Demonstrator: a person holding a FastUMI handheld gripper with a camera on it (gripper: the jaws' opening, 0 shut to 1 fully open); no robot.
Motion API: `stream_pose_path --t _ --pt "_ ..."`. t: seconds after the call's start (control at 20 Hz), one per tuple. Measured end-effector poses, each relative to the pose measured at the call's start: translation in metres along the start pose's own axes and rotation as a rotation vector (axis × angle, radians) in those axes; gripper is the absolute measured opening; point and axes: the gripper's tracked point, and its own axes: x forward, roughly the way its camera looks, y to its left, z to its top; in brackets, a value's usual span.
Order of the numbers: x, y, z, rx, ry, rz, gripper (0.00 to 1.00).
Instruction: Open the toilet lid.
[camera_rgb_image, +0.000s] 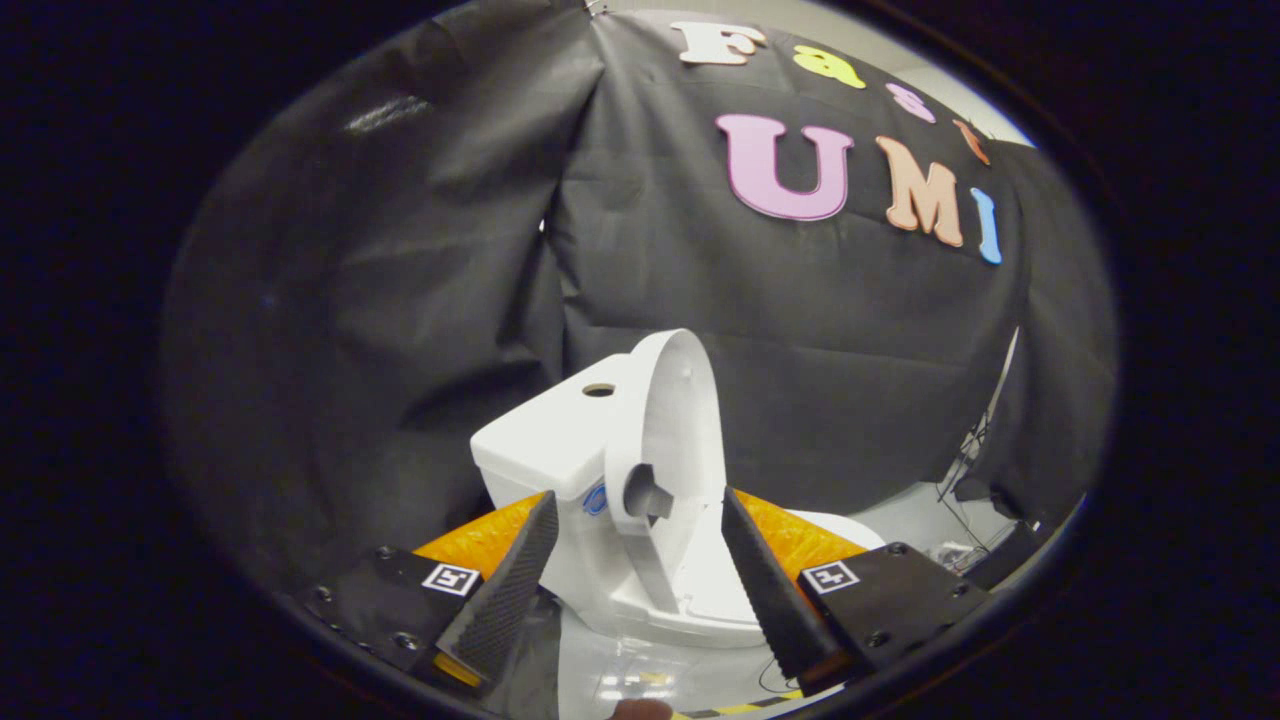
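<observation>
With its lid (668, 420) already swung upright against the tank (545, 440), a small white toilet (640, 560) stands just ahead of the gripper (640, 535), whose two ridged fingers (505, 590) are spread wide and grasp nothing, the bowl sitting between and just beyond them. The lid leans back near the tank's right side, a round hole visible in the tank top to its left. Judging by its glossy, thin moulded look, the lid is likely light, rigid plastic and somewhat slippery; its free rim, opposite the hinge, would offer the surest hold. Black cloth (400, 300) drapes the booth behind, and cables (965, 500) trail at far right.
</observation>
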Motion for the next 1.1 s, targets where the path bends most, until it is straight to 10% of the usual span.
stream_pose_path --t 1.1 --pt "-0.102 -0.187 -0.003 0.078 -0.046 -0.082 1.00"
